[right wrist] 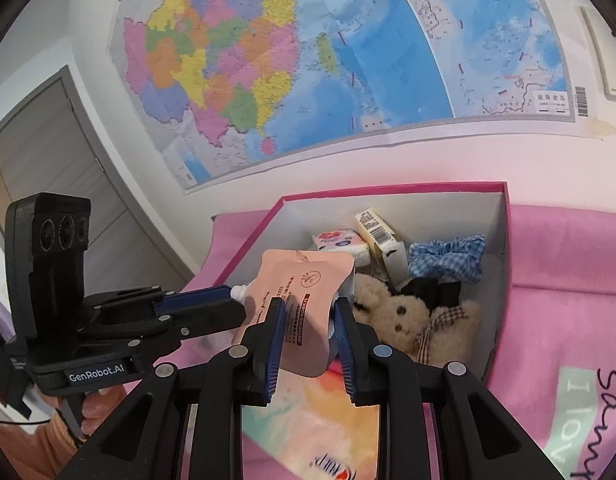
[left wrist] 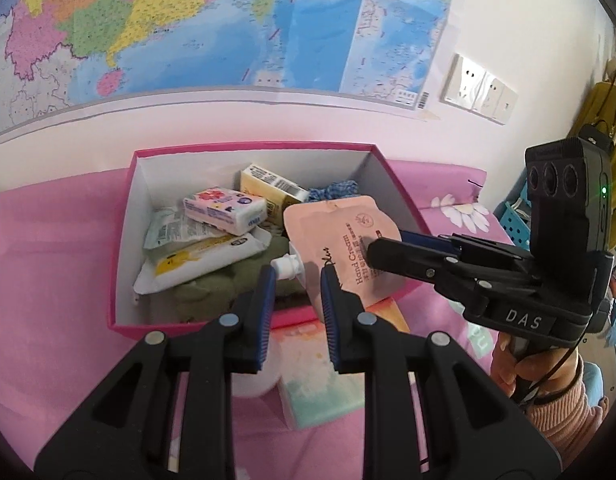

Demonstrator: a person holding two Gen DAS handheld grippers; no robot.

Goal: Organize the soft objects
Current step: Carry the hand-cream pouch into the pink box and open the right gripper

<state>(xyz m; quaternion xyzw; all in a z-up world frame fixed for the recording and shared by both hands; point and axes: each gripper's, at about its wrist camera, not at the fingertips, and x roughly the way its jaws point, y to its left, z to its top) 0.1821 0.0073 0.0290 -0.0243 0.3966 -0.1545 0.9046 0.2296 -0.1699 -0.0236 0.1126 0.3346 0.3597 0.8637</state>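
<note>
Both tools on the pink hand cream pouch [right wrist: 298, 312] here! The right tool [right wrist: 309, 334] pinches its lower body between narrowed blue pads, the left tool [left wrist: 296, 286] nips the white cap end, and the pouch hangs tilted over the near rim of the pink box [left wrist: 120, 240].

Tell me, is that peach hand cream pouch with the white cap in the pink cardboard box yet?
Not yet. The peach hand cream pouch hangs tilted over the pink cardboard box's near rim, pinched by both grippers.
</note>
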